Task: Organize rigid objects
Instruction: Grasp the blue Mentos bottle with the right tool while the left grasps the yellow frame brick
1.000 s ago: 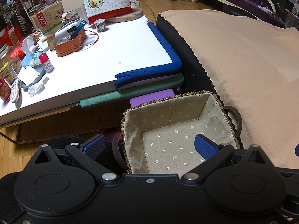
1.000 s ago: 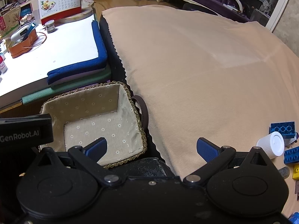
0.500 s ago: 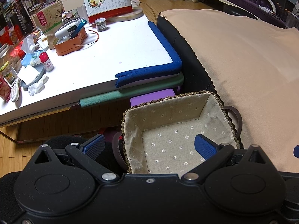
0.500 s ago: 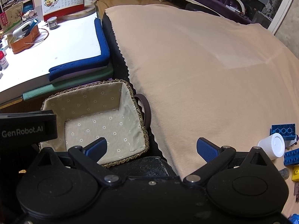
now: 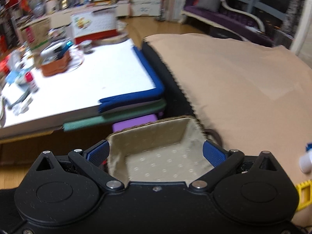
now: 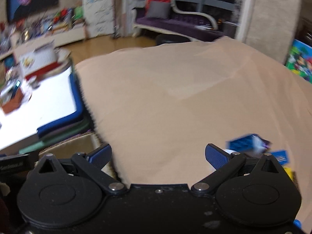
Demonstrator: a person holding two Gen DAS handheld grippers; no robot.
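A wicker basket (image 5: 148, 134) with a beige flowered lining sits on the floor beside the cloth-covered bed; its inside holds nothing. My left gripper (image 5: 155, 154) is open and empty just above it. My right gripper (image 6: 158, 155) is open and empty over the beige cloth (image 6: 175, 97). Blue bricks (image 6: 243, 143), a yellow brick (image 6: 288, 172) and a white cap, partly hidden behind the right finger, lie on the cloth at the right. In the left wrist view the white cap (image 5: 306, 161) and a yellow brick (image 5: 303, 195) show at the right edge.
A low white table (image 5: 87, 83) with blue, green and purple foam padding stands left of the basket, holding a calendar (image 5: 93, 24), an orange tray (image 5: 56, 66), a tin and small bottles. A purple sofa (image 6: 175, 21) stands at the back. Both views are motion-blurred.
Both grippers have tilted up and swung right. The basket has slid lower in the left wrist view and nearly out of the right wrist view. The bricks are nearer the right gripper.
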